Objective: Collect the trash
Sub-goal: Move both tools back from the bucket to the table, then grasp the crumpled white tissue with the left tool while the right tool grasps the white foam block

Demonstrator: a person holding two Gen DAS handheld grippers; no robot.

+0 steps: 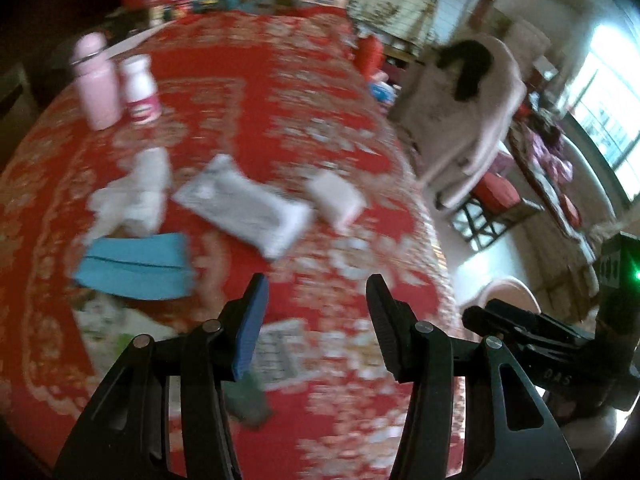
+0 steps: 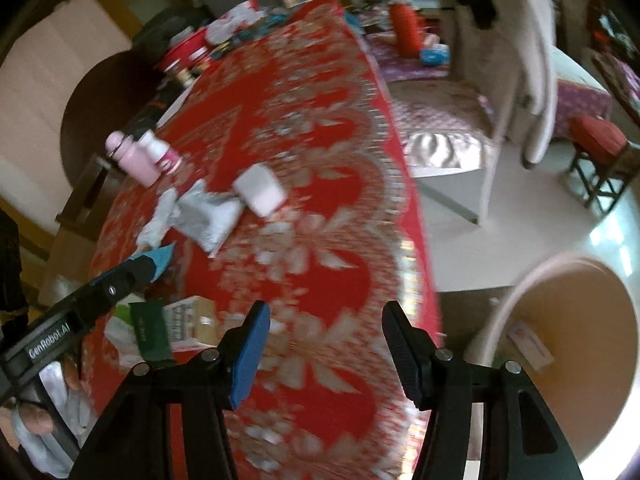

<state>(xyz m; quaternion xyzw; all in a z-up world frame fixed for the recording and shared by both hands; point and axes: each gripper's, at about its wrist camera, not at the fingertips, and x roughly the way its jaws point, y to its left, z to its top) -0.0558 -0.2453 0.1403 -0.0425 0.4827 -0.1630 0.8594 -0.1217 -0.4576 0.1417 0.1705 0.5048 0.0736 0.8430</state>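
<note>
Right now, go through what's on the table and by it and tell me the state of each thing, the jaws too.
Left gripper: jaws open, empty.
Right gripper: jaws open, empty.
Pink bottle: upright, capped.
White bottle: upright.
Crumpled tissue: loose on the cloth.
White packet: lying flat.
Blue packet: lying flat.
Bin: open, one scrap inside.

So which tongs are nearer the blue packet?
Left. The left tongs hover just beside the blue packet; the right tongs sit farther off, near the table edge by the bin.
</note>
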